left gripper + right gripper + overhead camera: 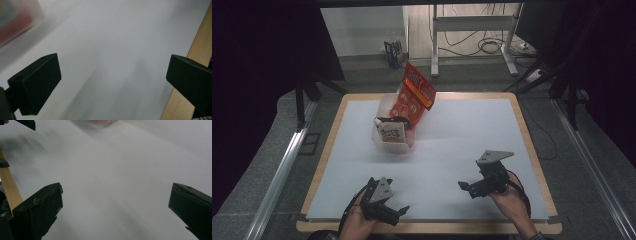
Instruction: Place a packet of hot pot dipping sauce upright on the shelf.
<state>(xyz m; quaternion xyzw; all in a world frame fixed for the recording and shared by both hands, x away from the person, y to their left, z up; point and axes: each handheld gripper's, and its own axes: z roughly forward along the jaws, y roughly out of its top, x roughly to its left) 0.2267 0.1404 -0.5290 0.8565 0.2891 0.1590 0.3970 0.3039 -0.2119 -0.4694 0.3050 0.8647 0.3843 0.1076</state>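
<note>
The left tool (pixel 399 212) rests low at the near edge of the tabletop (pixel 472 130), about seven o'clock, jaws spread wide and holding nothing; the left gripper view shows bare white surface between them and the wooden rim at the right. The right tool (pixel 465 188) sits at about five o'clock, also spread and empty, its jaws turned toward the left one.

The things nearest to hand lie in a clear bin (pixel 384 107) at roughly eleven o'clock from the tabletop's middle, well apart from both tools. A red pouch (pixel 412 97) leans up out of its far end, tilted toward one o'clock, and a small pale packet (pixel 392 134) stands against the near wall, facing the person. A blurred corner of the bin (pixel 17 22) with red inside shows at the upper left of the left gripper view.

I judge this the start of a pick: both tools are free and nothing is gripped. The next move calls for a reach toward eleven o'clock, most likely by the left tool, jaws kept spread and lined up to close across the packet's or pouch's thin top edge without tipping the bin.
</note>
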